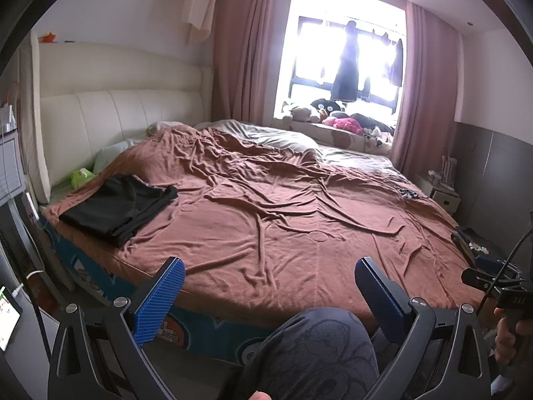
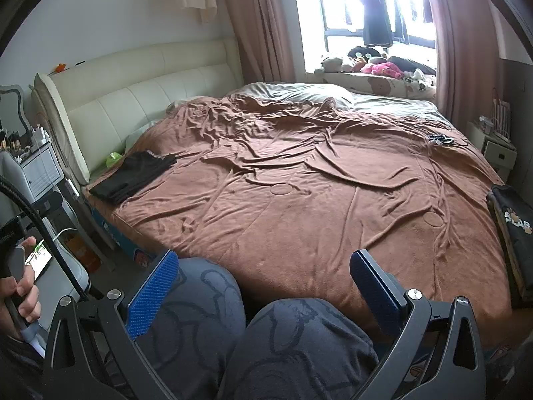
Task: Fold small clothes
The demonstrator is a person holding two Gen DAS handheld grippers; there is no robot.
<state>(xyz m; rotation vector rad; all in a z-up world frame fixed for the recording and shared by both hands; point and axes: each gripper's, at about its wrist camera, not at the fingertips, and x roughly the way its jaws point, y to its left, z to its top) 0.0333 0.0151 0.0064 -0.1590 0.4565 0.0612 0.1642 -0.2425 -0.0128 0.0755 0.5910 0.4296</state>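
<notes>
Knees (image 2: 266, 333) hide the bed edge; both tongs (image 1: 269, 276) (image 2: 263, 270) gape empty.

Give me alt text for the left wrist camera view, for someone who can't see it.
The open left gripper hangs over the near edge of a bed with a wrinkled brown cover, holding nothing. A folded black garment lies at the bed's left edge near a cream headboard. Behind is a bright window with pink curtains; the person's knee shows below.

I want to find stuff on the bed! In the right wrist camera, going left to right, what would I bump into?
Green packet → folded black clothes → brown blanket → small dark tangle, unclear what → black printed bag.
</notes>
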